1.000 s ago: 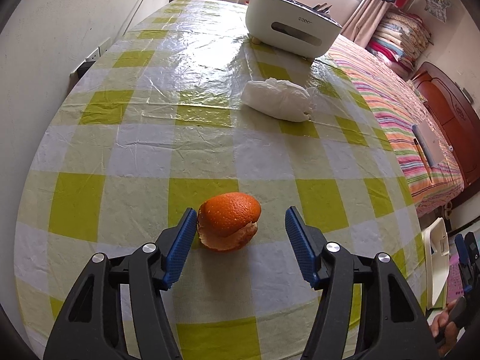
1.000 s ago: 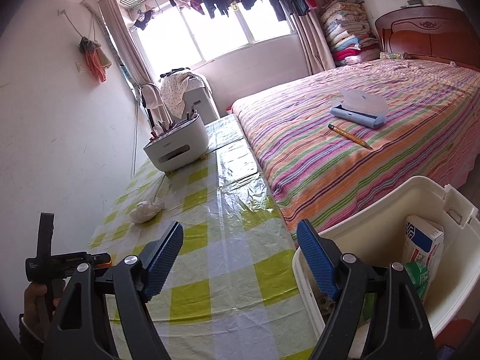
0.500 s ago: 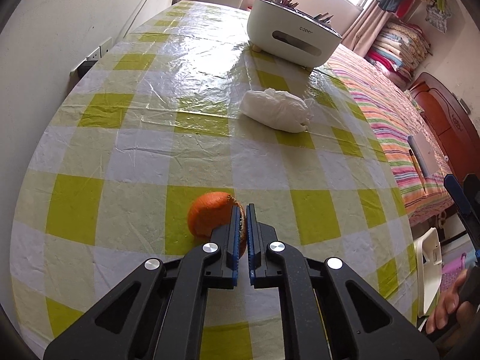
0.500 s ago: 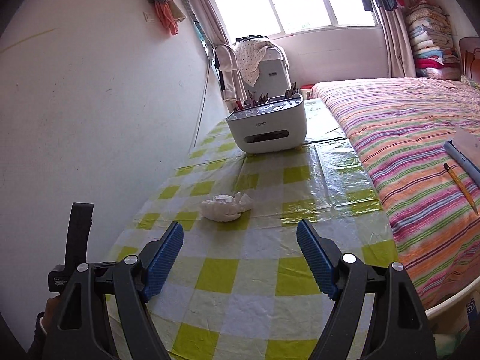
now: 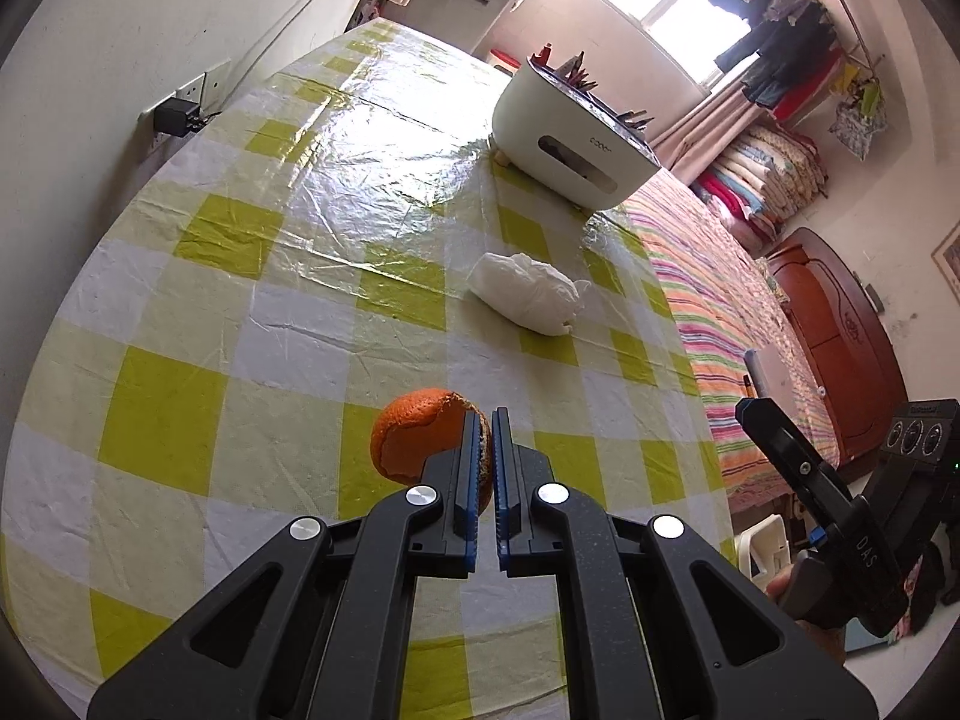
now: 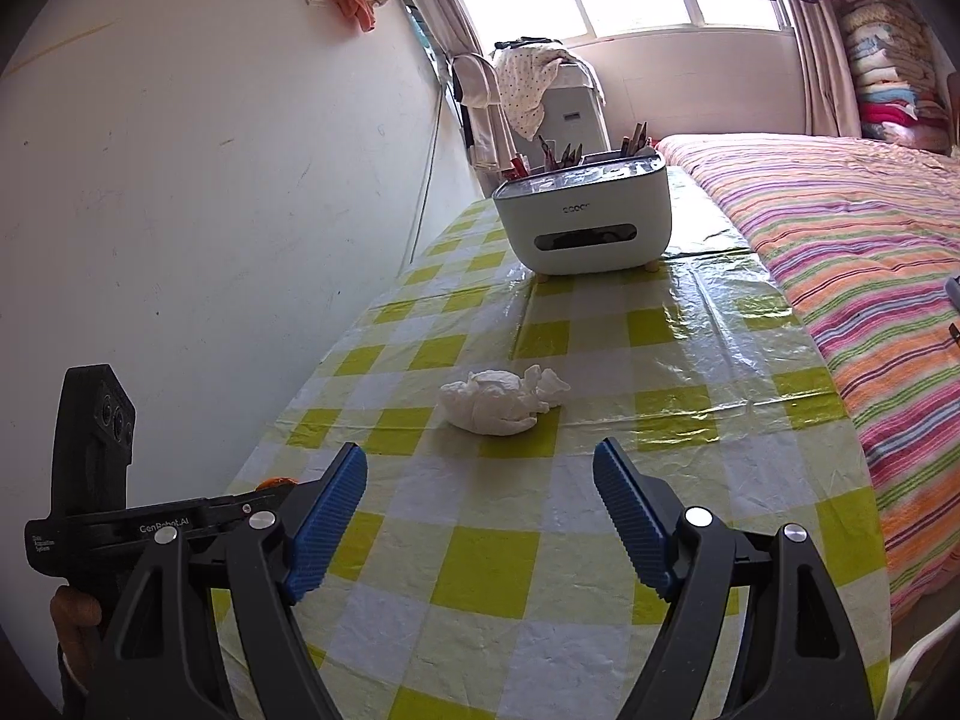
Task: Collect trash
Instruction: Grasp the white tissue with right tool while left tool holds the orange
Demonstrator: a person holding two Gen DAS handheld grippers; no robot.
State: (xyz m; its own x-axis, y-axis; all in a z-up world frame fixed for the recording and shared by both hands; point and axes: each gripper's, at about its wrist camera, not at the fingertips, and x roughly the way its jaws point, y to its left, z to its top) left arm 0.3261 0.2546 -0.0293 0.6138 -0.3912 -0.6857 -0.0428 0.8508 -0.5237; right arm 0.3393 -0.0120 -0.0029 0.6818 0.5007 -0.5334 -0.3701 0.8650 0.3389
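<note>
Since the earlier frame: left gripper (image 5: 485, 420) closed tight on the edge of the peel (image 5: 420, 435), lifted slightly off the tabletop (image 5: 288, 324). Right gripper (image 6: 480, 480) swung over the tabletop, jaws wide and empty, tissue (image 6: 501, 399) just beyond. Organizer (image 6: 585, 222) at far end.

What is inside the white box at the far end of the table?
Pens or pencils stand in the top of the white box. Its front slot looks dark; what lies deeper inside is hidden by its walls.
</note>
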